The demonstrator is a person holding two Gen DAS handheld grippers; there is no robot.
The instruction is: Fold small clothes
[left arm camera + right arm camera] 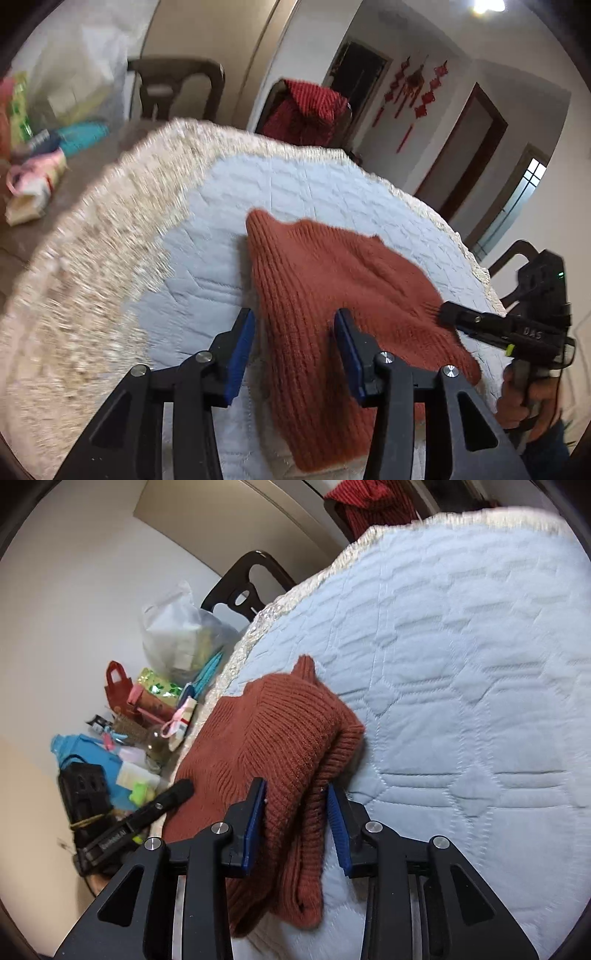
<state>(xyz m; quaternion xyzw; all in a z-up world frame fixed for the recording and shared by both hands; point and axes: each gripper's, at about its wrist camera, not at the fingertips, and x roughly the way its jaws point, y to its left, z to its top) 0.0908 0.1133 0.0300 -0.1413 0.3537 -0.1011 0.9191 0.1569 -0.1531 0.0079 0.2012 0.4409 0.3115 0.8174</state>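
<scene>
A rust-red knitted garment (332, 295) lies folded on a pale blue quilted mat (229, 206). It also shows in the right wrist view (273, 746) as a thick folded stack. My left gripper (294, 332) is open, its blue pads (240, 350) either side of the garment's near-left edge. My right gripper (295, 805) is open around the folded edge of the stack, its pads (255, 823) apart. The right gripper also shows in the left wrist view (448, 314) at the garment's right edge. The left gripper also shows in the right wrist view (181, 790) at the garment's left side.
The mat (461, 686) has a cream fringed border (92, 251). Bags, packets and small items (147, 716) crowd the table's far left. Dark chairs (177, 85) stand around the table, one draped with a red cloth (306, 107).
</scene>
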